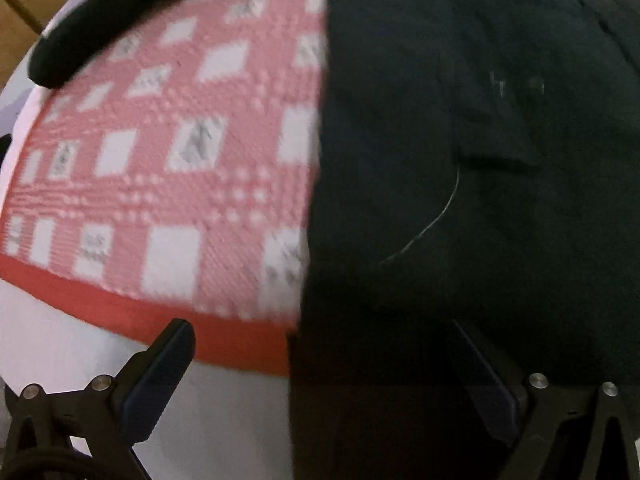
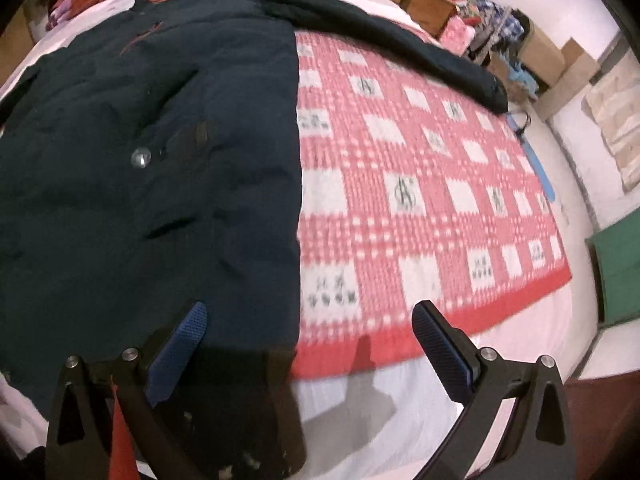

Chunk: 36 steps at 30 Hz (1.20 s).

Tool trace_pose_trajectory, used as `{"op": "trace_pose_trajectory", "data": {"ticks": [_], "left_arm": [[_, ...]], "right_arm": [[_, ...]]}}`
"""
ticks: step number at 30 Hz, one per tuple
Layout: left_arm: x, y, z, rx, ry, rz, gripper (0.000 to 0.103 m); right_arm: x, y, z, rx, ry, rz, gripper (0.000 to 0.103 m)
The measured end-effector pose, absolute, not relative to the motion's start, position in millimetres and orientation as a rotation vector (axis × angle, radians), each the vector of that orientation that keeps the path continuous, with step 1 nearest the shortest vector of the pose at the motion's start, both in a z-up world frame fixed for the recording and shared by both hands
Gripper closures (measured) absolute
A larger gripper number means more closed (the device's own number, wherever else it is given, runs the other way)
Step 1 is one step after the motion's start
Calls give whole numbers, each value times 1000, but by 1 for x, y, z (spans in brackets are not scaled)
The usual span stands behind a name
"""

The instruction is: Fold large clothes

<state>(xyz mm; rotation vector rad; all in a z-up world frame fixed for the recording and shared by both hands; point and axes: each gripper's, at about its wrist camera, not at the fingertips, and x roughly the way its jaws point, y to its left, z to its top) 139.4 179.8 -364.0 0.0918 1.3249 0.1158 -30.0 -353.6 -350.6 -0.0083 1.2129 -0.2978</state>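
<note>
Both grippers spread wide, empty: left gripper and right gripper flank the dark coat's hem, laid flat on the checked blanket, likely for a two-corner grasp.

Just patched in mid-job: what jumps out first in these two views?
A big dark jacket lies spread flat on the left of the bed, one sleeve stretched out across the far side. Beside and under it is a loud red-and-white checked blanket. Both grippers, left and right, hang open over the jacket's near hem.
</note>
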Motion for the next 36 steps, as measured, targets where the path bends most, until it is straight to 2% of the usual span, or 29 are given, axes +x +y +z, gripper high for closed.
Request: {"op": "trace_pose_trajectory", "data": {"ticks": [5, 11, 14, 15, 16, 17, 18, 20, 22, 26, 29, 32, 34, 36], "left_arm": [[135, 203, -372, -65, 1343, 189, 0], [131, 197, -375, -37, 1332, 210, 0], [134, 191, -376, 5, 1330, 185, 0], [134, 190, -374, 20, 1322, 179, 0], [133, 189, -373, 29, 1317, 175, 0], [132, 189, -371, 31, 1312, 174, 0], [130, 190, -370, 30, 1310, 177, 0], [130, 192, -368, 31, 1307, 184, 0], [129, 194, -365, 38, 1304, 188, 0], [128, 186, -361, 67, 1297, 179, 3], [130, 184, -356, 90, 1292, 174, 12], [140, 178, -338, 91, 1240, 153, 12], [151, 168, -326, 87, 1191, 146, 12], [174, 161, -313, 66, 1139, 130, 12]], "right_arm": [[-41, -355, -361, 72, 1254, -305, 0], [-39, -348, -366, 65, 1245, -267, 0], [-35, -345, -379, 152, 1273, -232, 0], [-33, -346, -384, 204, 1289, -205, 6], [-32, -345, -386, 252, 1293, -171, 26], [-32, -343, -385, 263, 1278, -139, 35], [-32, -339, -382, 240, 1267, -123, 51], [-35, -336, -375, 209, 1238, -80, 72], [-37, -341, -368, 206, 1220, -56, 81], [-40, -348, -366, 194, 1217, -38, 81], [-48, -359, -364, 251, 1210, -62, 81], [-52, -369, -353, 253, 1203, -106, 80], [-47, -369, -339, 190, 1202, -134, 72], [-38, -366, -324, 83, 1181, -163, 69]]}}
